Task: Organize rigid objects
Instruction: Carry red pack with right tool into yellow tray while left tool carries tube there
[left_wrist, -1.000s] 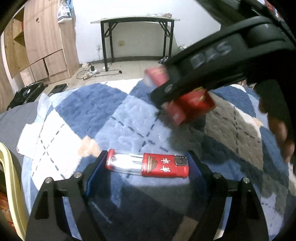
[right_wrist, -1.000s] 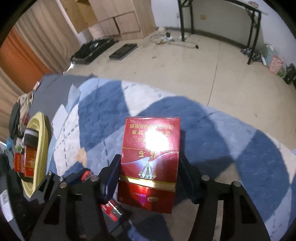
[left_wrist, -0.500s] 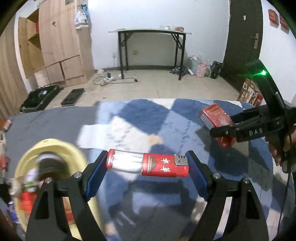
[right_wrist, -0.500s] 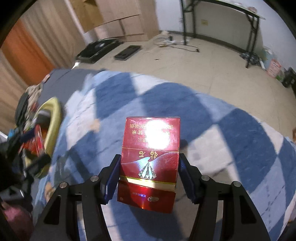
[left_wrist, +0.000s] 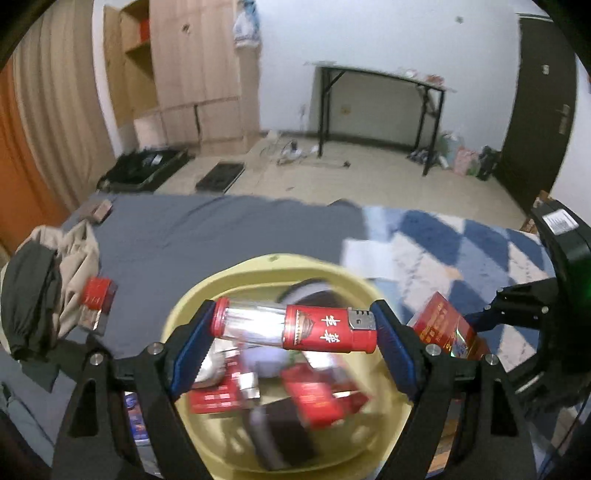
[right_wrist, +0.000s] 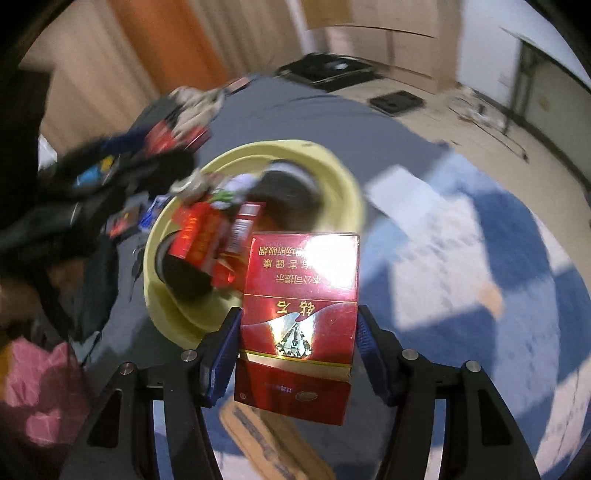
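My left gripper (left_wrist: 293, 330) is shut on a red and clear lighter (left_wrist: 295, 328), held crosswise by its two ends right above a yellow basin (left_wrist: 236, 273). The basin holds several red packs and a dark round thing, all blurred. My right gripper (right_wrist: 297, 341) is shut on a red cigarette pack (right_wrist: 299, 317), gripped by its long sides. It hangs just right of the yellow basin (right_wrist: 332, 170) in the right wrist view. In the left wrist view the same red cigarette pack (left_wrist: 443, 328) and right gripper show at the right edge.
The basin sits on a grey bed sheet (left_wrist: 221, 229) beside a blue and white checked blanket (left_wrist: 461, 243). A heap of clothes (left_wrist: 40, 291) with another red pack (left_wrist: 96, 295) lies left. A pink bag (right_wrist: 33, 391) is at the lower left. Floor, cabinets and a black table stand beyond.
Both grippers have swung left from over the checked blanket to the yellow basin, each keeping its grip. The right gripper has rolled as it came over.
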